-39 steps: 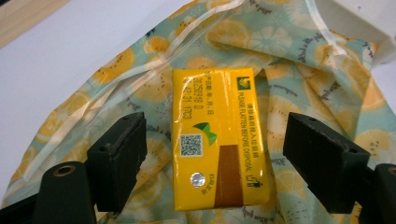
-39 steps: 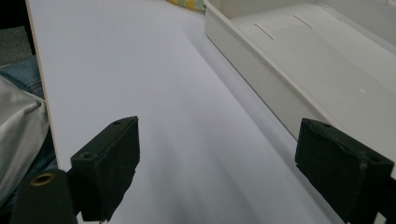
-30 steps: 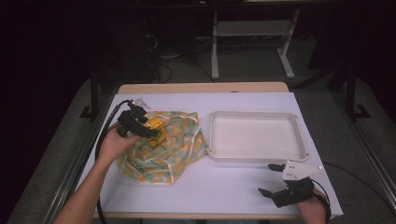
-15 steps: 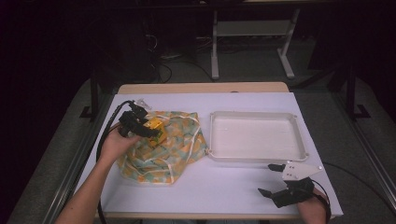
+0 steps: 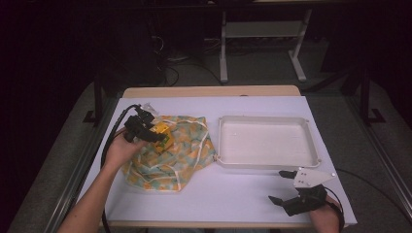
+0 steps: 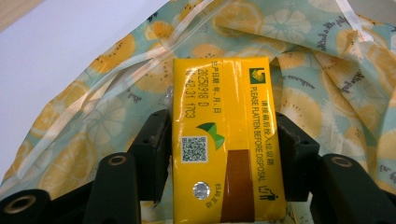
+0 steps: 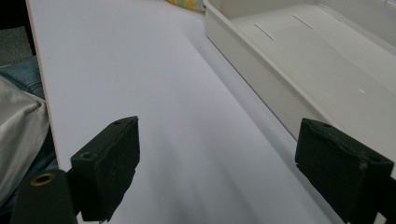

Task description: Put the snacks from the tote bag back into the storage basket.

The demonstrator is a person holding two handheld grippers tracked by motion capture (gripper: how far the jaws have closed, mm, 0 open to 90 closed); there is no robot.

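Left gripper [image 6: 224, 154] clamps the yellow carton [image 6: 224, 135] over the fruit-print bag [image 5: 167, 155]; right gripper [image 5: 286, 187] idles wide; transfer to the white tray [image 5: 267, 162] likely follows.

The left gripper [image 5: 154, 132] was over the left part of the table, held from behind by the left hand [image 5: 119, 151], whose bare forearm ran in from the lower left corner. Its jaws were closed on a yellow carton [image 6: 224, 140], one against each long side. The right gripper [image 5: 284, 187] lay low near the front right edge, pointing left, its jaws spread wide with nothing between them, the right hand [image 5: 324, 217] behind it
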